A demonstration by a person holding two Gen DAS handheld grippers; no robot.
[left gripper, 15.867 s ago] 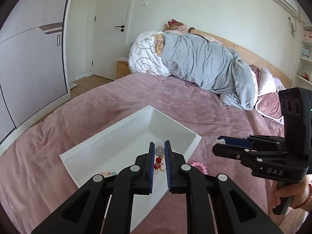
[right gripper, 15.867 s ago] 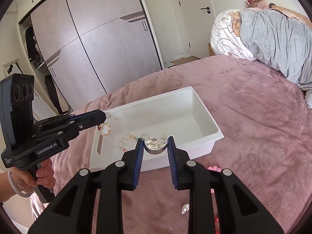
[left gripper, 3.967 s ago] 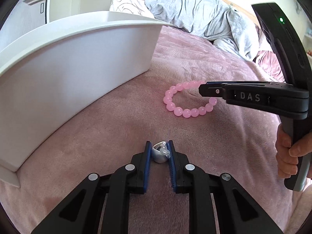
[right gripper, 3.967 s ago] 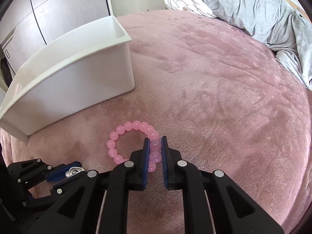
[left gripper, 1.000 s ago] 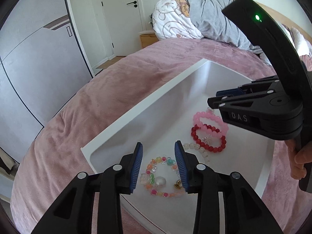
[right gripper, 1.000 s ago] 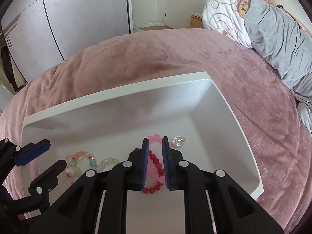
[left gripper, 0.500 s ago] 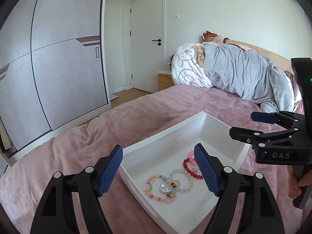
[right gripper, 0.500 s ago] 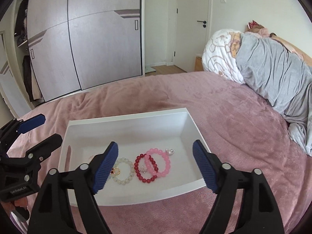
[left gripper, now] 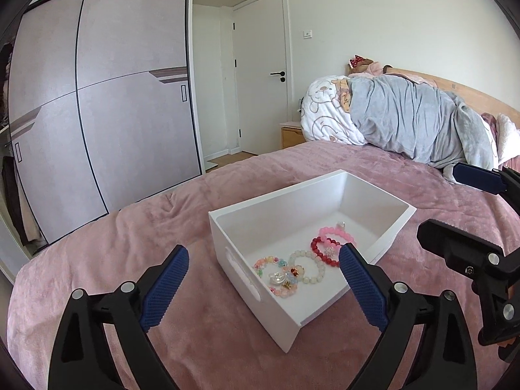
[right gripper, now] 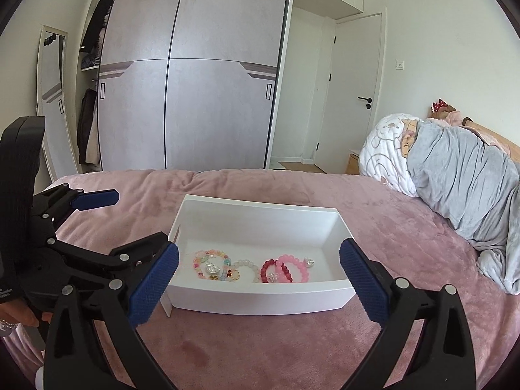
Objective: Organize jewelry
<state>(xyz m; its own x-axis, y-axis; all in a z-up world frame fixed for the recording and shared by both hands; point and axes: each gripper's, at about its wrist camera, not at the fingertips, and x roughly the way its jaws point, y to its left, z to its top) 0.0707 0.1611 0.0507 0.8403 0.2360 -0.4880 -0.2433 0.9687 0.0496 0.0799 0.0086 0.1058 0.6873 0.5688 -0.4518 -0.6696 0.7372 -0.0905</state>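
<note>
Both jaws just opened wide, nothing between: left gripper (left gripper: 263, 279), right gripper (right gripper: 259, 274); bracelets (right gripper: 282, 268) are kept in box (right gripper: 260, 209).

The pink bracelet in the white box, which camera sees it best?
The right wrist view shows the pink bracelet best: its whole ring of beads faces the camera, beside the red bracelet in the white box. The left wrist view shows it too, smaller and partly overlapped by the red one.
</note>
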